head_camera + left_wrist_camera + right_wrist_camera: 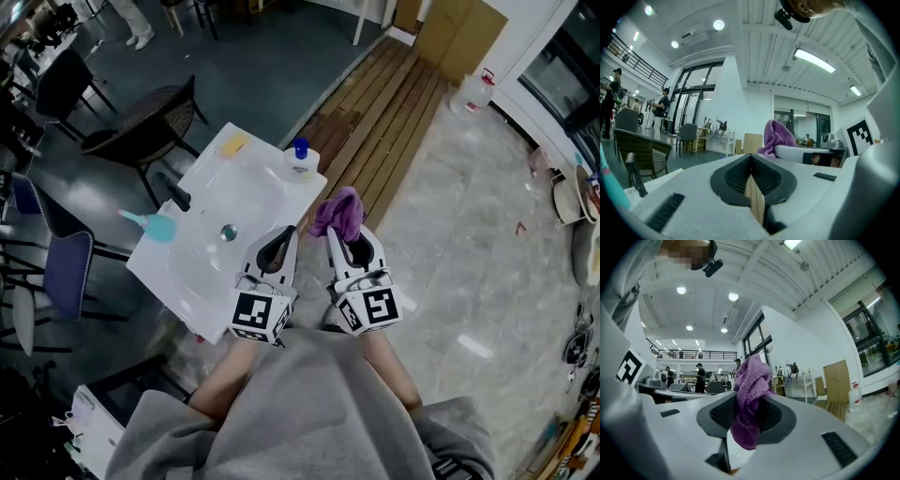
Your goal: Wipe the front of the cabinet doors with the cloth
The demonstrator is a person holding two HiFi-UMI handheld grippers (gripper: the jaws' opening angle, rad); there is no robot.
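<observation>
The right gripper (745,414) is clamped on the cloth (751,380) — purple terry pinched between the jaws, a tuft standing above them and a fold hanging below. The left gripper (751,176), just beside it, has its jaws pressed together on nothing. Both are held close in front of the person's body, side by side. They point outward rather than down, at the near edge of the white sink (246,202). On the sink are a black faucet (174,192), a teal brush (155,225), a yellow sponge (232,144) and, at the far corner, a blue-capped bottle (300,156). The cabinet doors show in no view; presumably they sit under the sink, hidden by its top. So wiping looks not yet begun — this reads as the approach, with the cloth gripped and ready. The next move, I judge, calls for lowering the right gripper below the sink edge and turning it so the cloth meets a door front squarely before any stroke
</observation>
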